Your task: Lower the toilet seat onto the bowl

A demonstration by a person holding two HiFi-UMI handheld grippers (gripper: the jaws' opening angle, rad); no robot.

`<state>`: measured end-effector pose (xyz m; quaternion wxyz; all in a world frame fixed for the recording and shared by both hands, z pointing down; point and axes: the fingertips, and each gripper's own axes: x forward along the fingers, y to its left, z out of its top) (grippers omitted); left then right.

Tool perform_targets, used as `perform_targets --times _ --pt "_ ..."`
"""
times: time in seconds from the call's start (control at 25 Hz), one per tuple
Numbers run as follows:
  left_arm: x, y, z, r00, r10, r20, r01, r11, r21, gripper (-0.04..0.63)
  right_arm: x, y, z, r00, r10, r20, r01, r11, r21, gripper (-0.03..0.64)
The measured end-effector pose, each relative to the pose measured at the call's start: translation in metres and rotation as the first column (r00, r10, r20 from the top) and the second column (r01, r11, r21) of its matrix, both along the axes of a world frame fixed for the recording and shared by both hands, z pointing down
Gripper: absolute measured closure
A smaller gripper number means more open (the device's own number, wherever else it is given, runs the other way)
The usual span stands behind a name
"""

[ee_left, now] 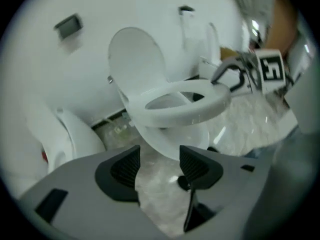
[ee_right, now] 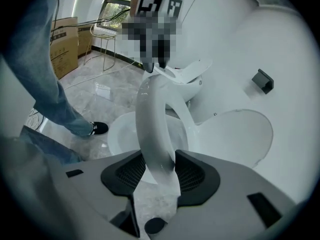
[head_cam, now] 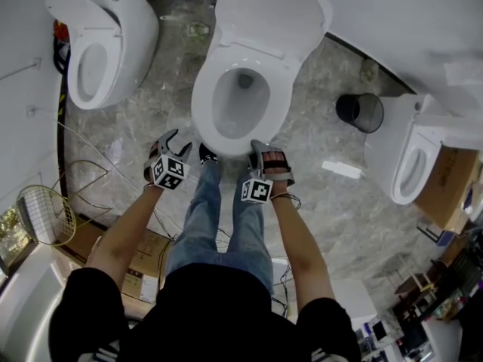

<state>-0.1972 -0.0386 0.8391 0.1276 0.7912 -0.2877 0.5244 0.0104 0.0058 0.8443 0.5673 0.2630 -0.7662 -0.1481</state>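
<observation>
Here, just above the bowl [ee_left: 175,139] hangs the toilet seat [ee_left: 185,111], lid [head_cam: 272,13] upright.
The right gripper [ee_right: 159,171] is clamped on the seat's front rim; the left gripper [ee_left: 159,166], jaws apart and empty, hovers beside the bowl's front-left edge.

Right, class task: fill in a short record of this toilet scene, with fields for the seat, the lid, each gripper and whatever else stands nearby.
Toilet seat: lowered to about level over the bowl; whether it rests on it cannot be told
Lid: raised
Right gripper: jaws closed on the seat's front rim
Left gripper: jaws apart, nothing between them, clear of the toilet
Nearby: second toilet, third toilet, black bin
</observation>
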Motion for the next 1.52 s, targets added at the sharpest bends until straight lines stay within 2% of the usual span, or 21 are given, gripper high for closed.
perform_targets --times 0.04,0.08,0.12,0.16,0.24,0.32,0.36,0.4,0.48,0.56,0.6,0.64,0.68,0.72,0.76,0.84,1.0,1.04,1.2,1.32,1.52 --pt "-0.006 0.001 0.002 0.99 -0.124 -0.066 0.118 0.99 -0.081 0.348 0.002 0.002 -0.001 1.0 0.018 0.015 -0.018 1.0 -0.011 0.414" --pt "-0.009 0.0 0.003 0.96 -0.249 -0.125 0.227 0.96 -0.166 0.348 0.004 0.006 -0.002 0.998 0.045 0.035 -0.043 0.999 -0.032 0.406" --pt "-0.011 -0.001 0.004 0.913 -0.368 -0.177 0.32 0.914 -0.25 0.348 0.008 0.011 -0.002 0.995 0.083 0.062 -0.079 0.995 -0.065 0.385" --pt "-0.011 -0.002 0.006 0.848 -0.479 -0.226 0.395 0.857 -0.331 0.348 0.012 0.016 -0.003 0.986 0.138 0.097 -0.127 0.986 -0.109 0.371" --pt "-0.007 -0.008 0.009 0.687 -0.656 -0.311 0.487 0.734 -0.473 0.348 0.025 0.026 -0.004 0.934 0.306 0.183 -0.262 0.938 -0.229 0.371" --pt "0.001 -0.014 0.01 0.523 -0.767 -0.371 0.511 0.631 -0.584 0.348 0.041 0.033 -0.004 0.806 0.53 0.265 -0.415 0.824 -0.386 0.37" --pt "0.005 -0.017 0.01 0.45 -0.805 -0.387 0.508 0.587 -0.63 0.348 0.048 0.036 -0.003 0.701 0.647 0.299 -0.478 0.738 -0.476 0.37" --pt "0.009 -0.02 0.01 0.381 -0.835 -0.397 0.499 0.547 -0.672 0.348 0.054 0.039 0.0 0.57 0.754 0.327 -0.515 0.637 -0.573 0.37" --pt "0.017 -0.024 0.01 0.258 -0.88 -0.4 0.472 0.476 -0.742 0.348 0.057 0.042 0.008 0.248 0.906 0.343 -0.47 0.422 -0.775 0.373" --pt "0.02 -0.029 0.012 0.171 -0.901 -0.398 0.468 0.43 -0.772 0.348 0.053 0.036 0.011 -0.103 0.956 0.275 -0.277 0.238 -0.931 0.376" --pt "0.02 -0.032 0.014 0.143 -0.907 -0.397 0.477 0.414 -0.775 0.348 0.05 0.03 0.011 -0.267 0.941 0.207 -0.156 0.17 -0.973 0.366" --pt "0.021 -0.032 0.015 0.115 -0.912 -0.393 0.483 0.397 -0.78 0.349 0.05 0.026 0.012 -0.402 0.906 0.128 -0.048 0.119 -0.992 0.362" --pt "0.022 -0.032 0.016 0.084 -0.919 -0.385 0.481 0.376 -0.792 0.35 0.052 0.024 0.016 -0.499 0.864 0.058 0.024 0.081 -0.996 0.36" --pt "0.024 -0.03 0.017 0.05 -0.925 -0.377 0.47 0.355 -0.808 0.351 0.056 0.024 0.021 -0.56 0.829 0.015 0.057 0.056 -0.997 0.36" --pt "0.027 -0.028 0.019 0.022 -0.93 -0.368 0.455 0.337 -0.824 0.357 0.059 0.024 0.026 -0.591 0.807 -0.004 0.064 0.042 -0.997 0.359" --pt "0.032 -0.024 0.021 0.002 -0.936 -0.351 0.437 0.317 -0.842 0.367 0.054 0.02 0.032 -0.602 0.798 -0.012 0.063 0.032 -0.998 0.359" --pt "0.038 -0.017 0.023 0.024 -0.941 -0.338 0.424 0.316 -0.849 0.422 0.035 0.006 0.034 -0.587 0.81 -0.002 0.099 0.068 -0.993 0.397" --pt "0.038 -0.017 0.025 0.028 -0.94 -0.341 0.42 0.32 -0.849 0.446 0.034 0.007 0.036 -0.582 0.813 -0.003 0.095 0.065 -0.993 0.433" --pt "0.039 -0.013 0.031 0.044 -0.943 -0.33 0.414 0.318 -0.853 0.463 0.035 0.015 0.044 -0.578 0.815 -0.034 0.087 0.02 -0.996 0.442" --pt "0.037 -0.01 0.038 0.06 -0.945 -0.32 0.419 0.315 -0.852 0.465 0.033 0.015 0.052 -0.577 0.816 -0.024 0.096 0.038 -0.995 0.443" --pt "0.036 -0.006 0.05 0.074 -0.952 -0.297 0.437 0.299 -0.848 0.466 0.03 0.019 0.063 -0.559 0.828 -0.036 0.097 0.022 -0.995 0.443"
